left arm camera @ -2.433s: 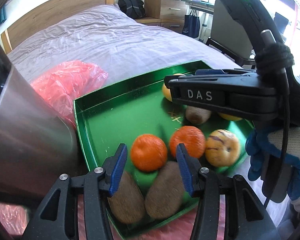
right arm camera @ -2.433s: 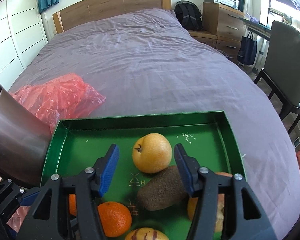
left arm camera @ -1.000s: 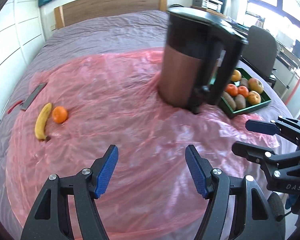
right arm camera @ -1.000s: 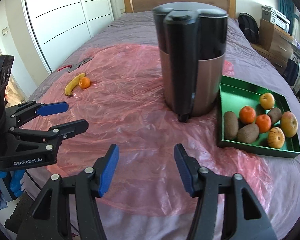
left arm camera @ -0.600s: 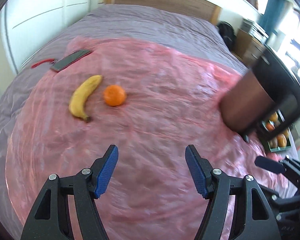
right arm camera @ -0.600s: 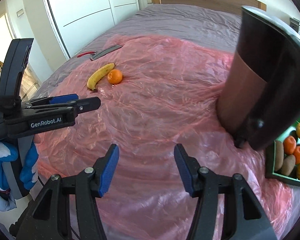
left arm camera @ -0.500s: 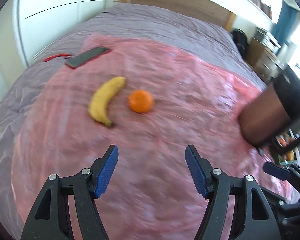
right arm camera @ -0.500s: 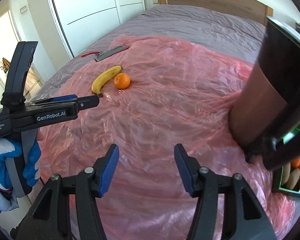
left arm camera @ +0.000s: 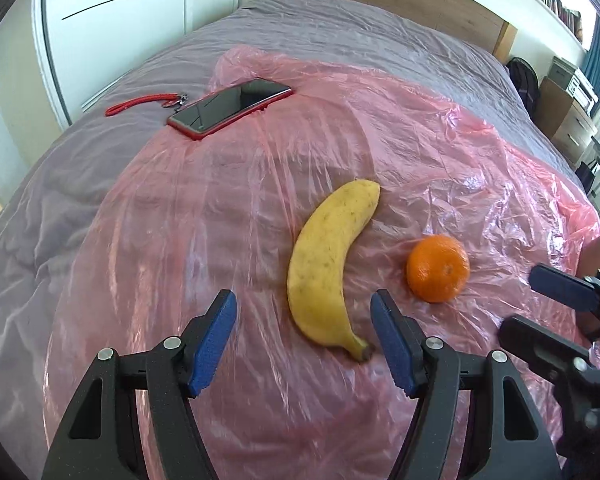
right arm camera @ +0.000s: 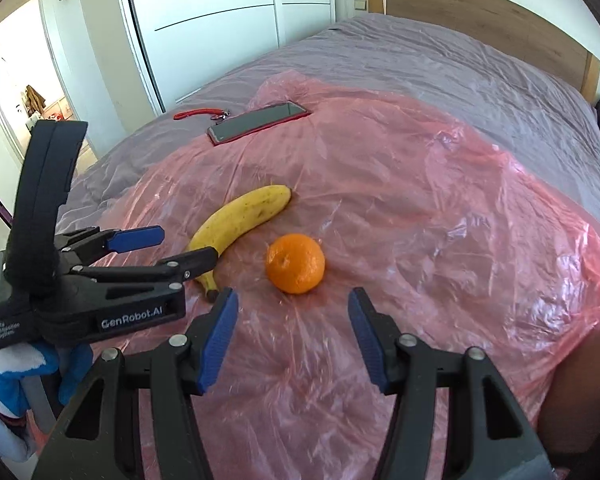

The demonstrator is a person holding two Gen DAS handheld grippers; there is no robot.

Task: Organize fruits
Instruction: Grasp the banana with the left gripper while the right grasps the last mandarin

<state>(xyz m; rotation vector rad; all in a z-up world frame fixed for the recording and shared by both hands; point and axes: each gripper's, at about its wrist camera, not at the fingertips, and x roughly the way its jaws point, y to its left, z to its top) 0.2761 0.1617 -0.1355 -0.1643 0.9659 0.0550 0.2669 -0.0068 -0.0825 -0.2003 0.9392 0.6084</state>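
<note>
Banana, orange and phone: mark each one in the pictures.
banana (left arm camera: 328,264), left wrist view, middle of its yellow body.
orange (right arm camera: 295,263), right wrist view, centre of its peel.
phone (left arm camera: 230,107), left wrist view, middle of its dark screen.

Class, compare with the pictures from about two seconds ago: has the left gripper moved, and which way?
Yes. The left gripper has left the green tray and now hangs open over the banana on the pink plastic sheet.
</note>
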